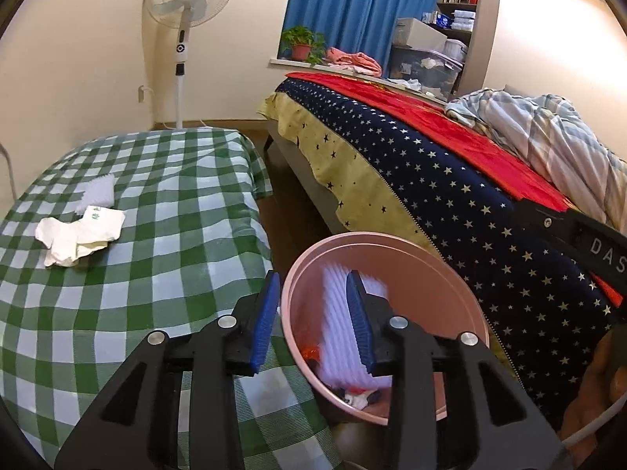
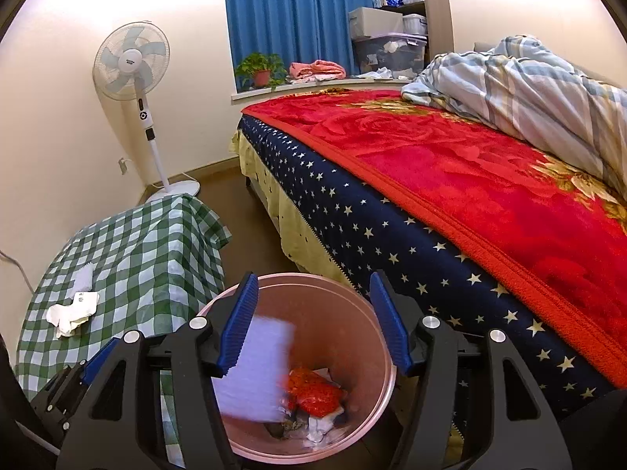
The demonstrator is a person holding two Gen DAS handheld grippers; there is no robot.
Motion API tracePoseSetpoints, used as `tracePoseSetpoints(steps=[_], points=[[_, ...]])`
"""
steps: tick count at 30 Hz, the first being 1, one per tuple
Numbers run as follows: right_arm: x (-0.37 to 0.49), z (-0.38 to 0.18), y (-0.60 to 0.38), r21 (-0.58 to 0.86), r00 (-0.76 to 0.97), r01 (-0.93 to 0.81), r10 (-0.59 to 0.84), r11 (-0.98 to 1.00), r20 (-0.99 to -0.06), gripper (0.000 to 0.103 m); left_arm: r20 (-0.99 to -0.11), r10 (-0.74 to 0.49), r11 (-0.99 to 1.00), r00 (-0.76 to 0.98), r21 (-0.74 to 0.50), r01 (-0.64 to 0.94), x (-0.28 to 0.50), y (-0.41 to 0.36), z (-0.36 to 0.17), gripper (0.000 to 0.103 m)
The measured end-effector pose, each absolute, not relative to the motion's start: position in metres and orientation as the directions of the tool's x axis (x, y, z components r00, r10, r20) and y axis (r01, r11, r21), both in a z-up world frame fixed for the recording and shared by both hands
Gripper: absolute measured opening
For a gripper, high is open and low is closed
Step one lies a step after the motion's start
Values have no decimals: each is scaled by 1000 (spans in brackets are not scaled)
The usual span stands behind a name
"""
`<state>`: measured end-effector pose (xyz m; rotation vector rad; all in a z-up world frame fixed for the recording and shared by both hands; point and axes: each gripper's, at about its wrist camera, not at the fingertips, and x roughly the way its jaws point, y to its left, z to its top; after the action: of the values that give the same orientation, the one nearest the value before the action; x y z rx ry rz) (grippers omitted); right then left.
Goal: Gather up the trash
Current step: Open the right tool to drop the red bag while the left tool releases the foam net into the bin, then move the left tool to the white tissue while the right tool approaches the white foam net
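A pink trash bin [image 1: 392,237] [image 2: 386,391] stands on the floor between the checked table and the bed. A blurred white ribbed sheet [image 1: 335,333] [image 2: 254,372] is loose inside it, above a red wrapper [image 2: 315,391] and crumpled scraps. My left gripper [image 1: 313,278] hangs open over the bin's left rim, its pads touching nothing. My right gripper [image 2: 313,278] is open above the bin's mouth and holds nothing. On the table lie a crumpled white tissue [image 1: 78,235] [image 2: 72,315] and a small white ribbed piece [image 1: 98,194] [image 2: 84,276].
The table with the green checked cloth [image 1: 176,235] [image 2: 156,243] is left of the bin. A bed [image 1: 450,180] [image 2: 470,180] with a red blanket and a star-print side is right of it. A standing fan [image 1: 184,19] [image 2: 133,62] is at the far wall.
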<state>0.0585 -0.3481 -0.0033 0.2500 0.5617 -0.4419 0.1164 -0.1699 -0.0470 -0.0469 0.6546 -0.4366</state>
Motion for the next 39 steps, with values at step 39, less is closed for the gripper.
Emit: tracePoseSetpoints(steps=[39], points=[[131,0,-238,172,878,-9,90,985,-470,34,-568,4,978,823,-168,-120,162,-2,-57,36]])
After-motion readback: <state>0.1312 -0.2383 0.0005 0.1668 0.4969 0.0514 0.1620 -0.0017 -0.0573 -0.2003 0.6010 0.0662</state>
